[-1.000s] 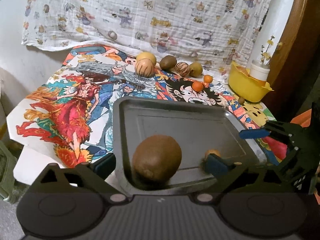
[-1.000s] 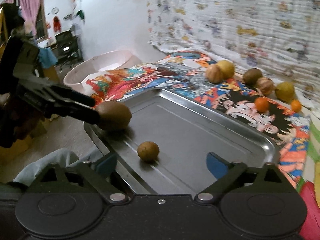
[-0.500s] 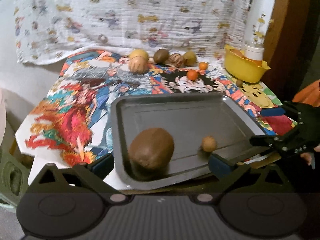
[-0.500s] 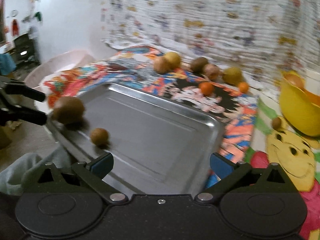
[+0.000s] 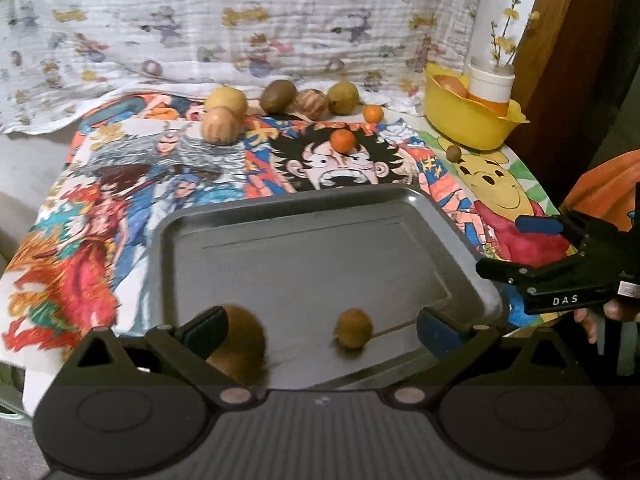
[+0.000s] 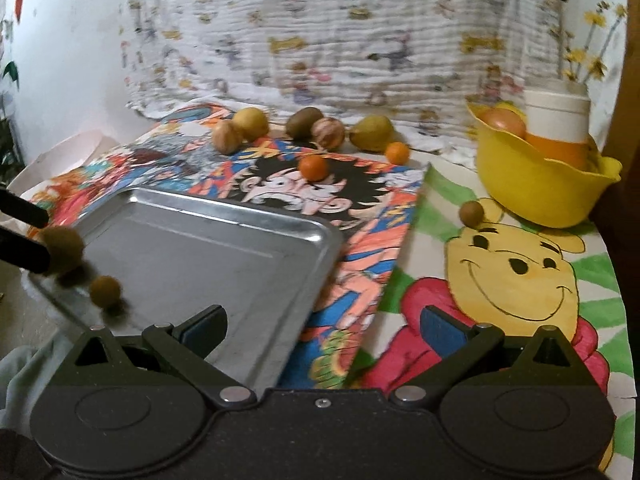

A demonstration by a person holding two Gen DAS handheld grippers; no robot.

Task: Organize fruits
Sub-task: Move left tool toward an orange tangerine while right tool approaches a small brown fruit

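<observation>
A grey metal tray (image 5: pixel 304 248) lies on the cartoon cloth; it also shows in the right wrist view (image 6: pixel 208 240). A brown kiwi (image 5: pixel 240 340) lies in its near left corner beside my left gripper's left finger, and a small brown fruit (image 5: pixel 354 328) lies near the front rim. My left gripper (image 5: pixel 320 326) is open and empty over the tray's near edge. My right gripper (image 6: pixel 324 326) is open and empty above the tray's right edge; it also shows in the left wrist view (image 5: pixel 516 246). Several fruits (image 5: pixel 276 106) and two small oranges (image 5: pixel 344 140) lie at the back.
A yellow bowl (image 6: pixel 536 176) with fruit and a white cup (image 6: pixel 556 116) stands at the back right. A small brown ball (image 6: pixel 471 213) lies in front of it. A patterned sheet hangs behind. The table edge runs along the left and front.
My left gripper has drawn back from the kiwi, which stays in the tray. My right gripper has swung right, away from the tray's middle.
</observation>
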